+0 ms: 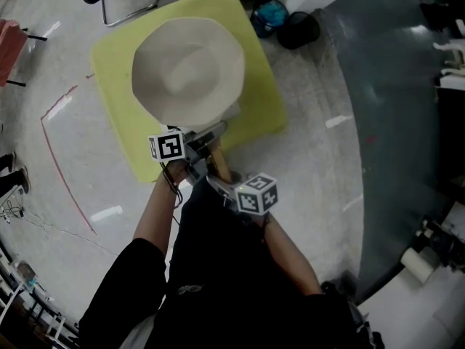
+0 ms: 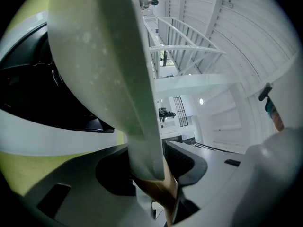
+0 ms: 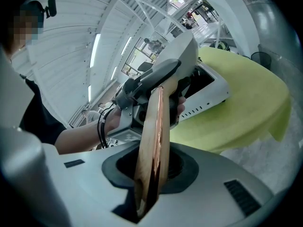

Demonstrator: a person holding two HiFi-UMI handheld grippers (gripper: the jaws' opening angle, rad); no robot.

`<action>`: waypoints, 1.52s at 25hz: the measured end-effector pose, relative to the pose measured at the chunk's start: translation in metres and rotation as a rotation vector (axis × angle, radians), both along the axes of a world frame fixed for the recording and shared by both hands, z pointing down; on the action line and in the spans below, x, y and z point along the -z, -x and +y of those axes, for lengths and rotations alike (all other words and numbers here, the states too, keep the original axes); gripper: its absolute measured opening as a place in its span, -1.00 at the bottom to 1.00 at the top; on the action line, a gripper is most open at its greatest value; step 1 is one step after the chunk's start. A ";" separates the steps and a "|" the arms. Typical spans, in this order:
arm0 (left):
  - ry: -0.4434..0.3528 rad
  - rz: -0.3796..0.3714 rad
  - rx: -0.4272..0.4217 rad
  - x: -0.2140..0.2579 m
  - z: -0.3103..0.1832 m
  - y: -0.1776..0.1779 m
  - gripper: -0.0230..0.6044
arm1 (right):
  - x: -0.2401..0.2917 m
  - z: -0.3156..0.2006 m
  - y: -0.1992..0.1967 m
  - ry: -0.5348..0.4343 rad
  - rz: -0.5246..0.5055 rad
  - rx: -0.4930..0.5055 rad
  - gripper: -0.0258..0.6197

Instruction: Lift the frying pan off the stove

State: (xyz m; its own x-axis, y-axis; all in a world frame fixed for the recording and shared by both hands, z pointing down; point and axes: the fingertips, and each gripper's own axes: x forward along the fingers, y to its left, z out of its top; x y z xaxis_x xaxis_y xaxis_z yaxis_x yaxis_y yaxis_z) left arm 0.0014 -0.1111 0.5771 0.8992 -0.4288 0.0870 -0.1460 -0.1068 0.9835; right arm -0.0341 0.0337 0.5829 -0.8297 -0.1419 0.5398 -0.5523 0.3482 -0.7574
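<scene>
both the left gripper (image 2: 156,170) and right gripper (image 3: 151,174) were clamped on the wooden handle (image 3: 152,136) of the frying pan (image 1: 187,71), whose rigid, probably front-heavy bowl sat over the stove (image 2: 33,96) just ahead of them, so gripping close to the bowl looked steadiest

- Cream round frying pan (image 1: 187,67): smooth matt coating. Faint pale speckles show in the left gripper view.
- Light-brown wooden handle (image 3: 152,141): lacquered and glossy, with a reddish sheen along its edge.
- Yellow-green tablecloth (image 1: 120,115): matt cloth, smooth on top, falling in soft folds over the table edge.
- White-cased stove (image 2: 38,98): glossy black glass-like top. The casing is smooth, satin white, with slotted vents.
- Left gripper (image 2: 151,171) and right gripper (image 3: 151,174): smooth matt grey plastic shells, with a darker matt lining round the jaws.
- Grey floor (image 1: 320,158): polished, with bright reflections.
</scene>
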 end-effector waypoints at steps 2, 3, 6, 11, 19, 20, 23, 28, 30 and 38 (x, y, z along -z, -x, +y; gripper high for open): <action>0.000 0.007 -0.004 0.000 0.000 0.000 -0.23 | 0.000 0.000 0.000 -0.002 0.000 -0.002 -0.67; -0.001 0.008 -0.002 -0.001 0.000 0.000 -0.24 | -0.001 -0.001 0.000 -0.004 0.001 -0.004 -0.67; -0.005 -0.001 0.013 -0.002 0.000 0.000 -0.25 | -0.002 0.000 -0.001 -0.005 0.002 -0.007 -0.67; -0.002 -0.012 0.035 0.001 -0.001 0.001 -0.25 | 0.004 0.000 0.002 0.000 -0.015 -0.004 -0.67; 0.006 -0.046 0.035 -0.001 -0.001 0.002 -0.25 | 0.004 -0.001 0.001 -0.015 -0.016 0.007 -0.67; 0.001 -0.048 0.034 -0.001 -0.002 0.002 -0.25 | 0.004 -0.001 0.000 -0.015 -0.019 0.008 -0.67; -0.001 -0.063 0.031 0.000 -0.002 0.001 -0.25 | 0.004 -0.002 0.000 -0.014 -0.031 0.009 -0.67; 0.009 -0.108 0.034 -0.001 0.002 0.000 -0.25 | 0.009 0.002 0.001 -0.001 -0.056 0.015 -0.64; -0.005 -0.113 0.028 0.001 0.004 -0.002 -0.25 | 0.009 0.006 0.002 0.000 -0.055 0.022 -0.64; -0.006 -0.089 0.063 0.008 0.006 -0.003 -0.25 | 0.016 0.008 -0.001 -0.024 -0.068 0.026 -0.63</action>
State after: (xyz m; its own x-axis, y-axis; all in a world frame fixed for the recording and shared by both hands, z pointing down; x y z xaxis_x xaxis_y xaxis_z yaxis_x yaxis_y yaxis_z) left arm 0.0040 -0.1047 0.5691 0.8593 -0.4850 0.1623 -0.2391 -0.1005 0.9658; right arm -0.0329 0.0422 0.5664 -0.8678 -0.1321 0.4790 -0.4906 0.3803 -0.7840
